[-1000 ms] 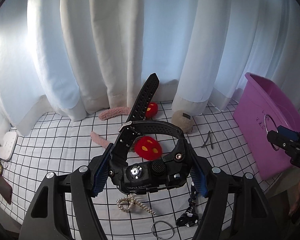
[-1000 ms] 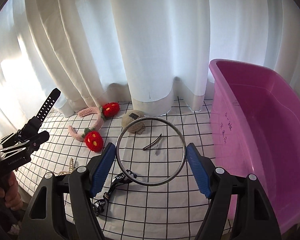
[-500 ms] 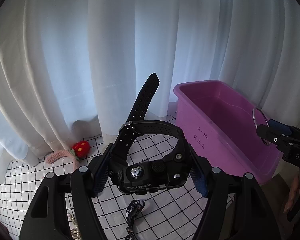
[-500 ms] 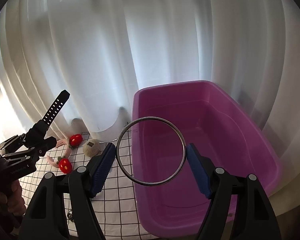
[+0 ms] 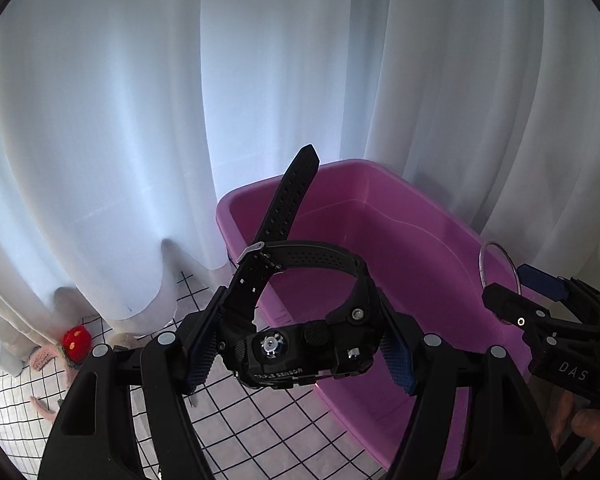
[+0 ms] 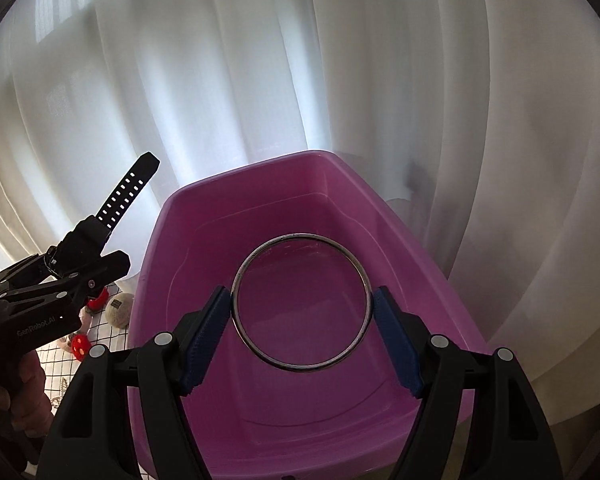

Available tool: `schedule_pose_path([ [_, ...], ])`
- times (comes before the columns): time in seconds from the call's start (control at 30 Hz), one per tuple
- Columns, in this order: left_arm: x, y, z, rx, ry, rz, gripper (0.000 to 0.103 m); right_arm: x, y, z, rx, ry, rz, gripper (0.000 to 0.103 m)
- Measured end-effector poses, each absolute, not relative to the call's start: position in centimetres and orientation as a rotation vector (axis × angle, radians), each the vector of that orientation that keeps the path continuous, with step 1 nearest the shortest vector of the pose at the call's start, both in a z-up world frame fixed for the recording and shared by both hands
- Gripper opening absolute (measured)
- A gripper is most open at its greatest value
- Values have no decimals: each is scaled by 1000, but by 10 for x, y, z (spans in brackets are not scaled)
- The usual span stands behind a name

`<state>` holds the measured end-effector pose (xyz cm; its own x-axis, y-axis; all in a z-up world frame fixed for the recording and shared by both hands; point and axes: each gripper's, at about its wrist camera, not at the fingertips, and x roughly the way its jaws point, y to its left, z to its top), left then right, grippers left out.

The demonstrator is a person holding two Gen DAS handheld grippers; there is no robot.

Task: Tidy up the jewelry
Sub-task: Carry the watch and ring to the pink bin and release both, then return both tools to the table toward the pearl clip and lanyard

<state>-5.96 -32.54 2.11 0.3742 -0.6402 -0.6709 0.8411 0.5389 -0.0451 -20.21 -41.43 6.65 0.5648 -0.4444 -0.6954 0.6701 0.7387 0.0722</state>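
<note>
I hold thin silver metal bangle (image 6: 300,302) clamped in right hand-held gripper (image 6: 302,336), directly above purple plastic tub (image 6: 428,264); left hand-held gripper (image 5: 298,346) grips black rubber-strap wristwatch (image 5: 300,320), nearer tub's left rim.

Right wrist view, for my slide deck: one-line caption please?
Right gripper holds a metal bangle above the empty pink tub; left gripper carries a black watch.
</note>
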Motion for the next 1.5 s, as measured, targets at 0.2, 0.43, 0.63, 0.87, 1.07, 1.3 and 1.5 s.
schedule_pose_path([
  [0.2, -65, -365, 12, 378, 719, -970, 67, -206, -431, 57, 379, 735, -666, 71],
  [0.43, -59, -386, -1, 410, 772, -944, 68, -203, -445, 46, 405, 763, -649, 71],
  [0.63, -52, -393, -11, 415, 813, -909, 70, -198, -453, 40, 438, 782, -651, 72],
  [0.87, -56, -389, 1, 409, 736, -892, 89, -191, -464, 36, 485, 780, -647, 72],
  [1.07, -52, -388, 1, 395, 749, -872, 90, -190, -461, 37, 478, 770, -643, 72],
  [1.3, -48, -367, 13, 362, 738, -852, 91, -191, -446, 40, 480, 763, -630, 72],
  [1.5, -39, -331, 21, 302, 750, -797, 97, -184, -424, 43, 462, 757, -601, 72],
])
